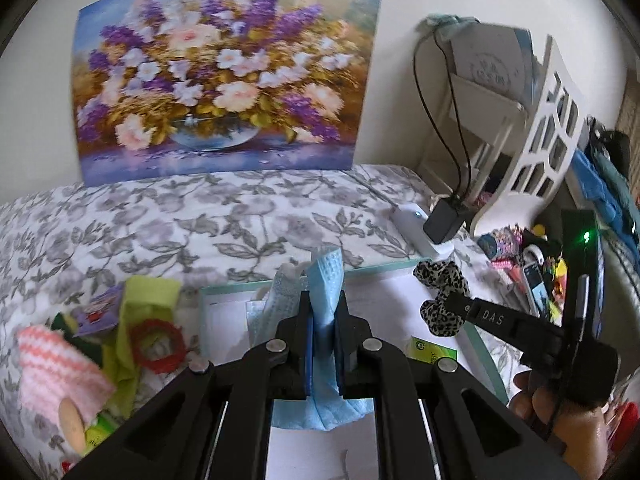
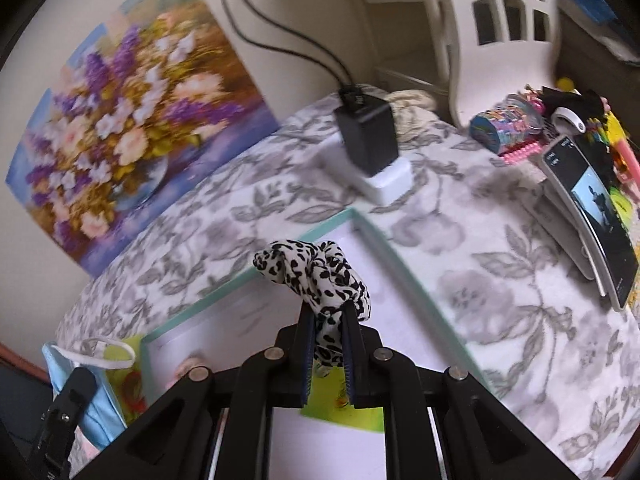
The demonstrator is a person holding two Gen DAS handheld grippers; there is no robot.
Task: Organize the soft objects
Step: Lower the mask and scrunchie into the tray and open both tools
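My left gripper point(image 1: 323, 304) is shut on a light blue face mask point(image 1: 328, 280), which stands up between the pads and hangs down behind them. It hovers over a white tray with a mint rim point(image 1: 384, 267). My right gripper point(image 2: 327, 312) is shut on a leopard-print scrunchie point(image 2: 312, 268), held above the same tray point(image 2: 360, 220). In the left wrist view the right gripper point(image 1: 450, 300) and its scrunchie point(image 1: 440, 280) sit at the tray's right side. The blue mask point(image 2: 96, 400) with its white ear loop shows at lower left in the right wrist view.
A heap at left holds a pink striped knit point(image 1: 56, 372), green cloth point(image 1: 148, 296) and a red ring point(image 1: 158, 344). A black charger on a white block point(image 2: 368, 140), a phone point(image 2: 592, 208) and colourful clutter point(image 2: 508, 120) lie right. A flower painting point(image 1: 216, 80) leans against the wall.
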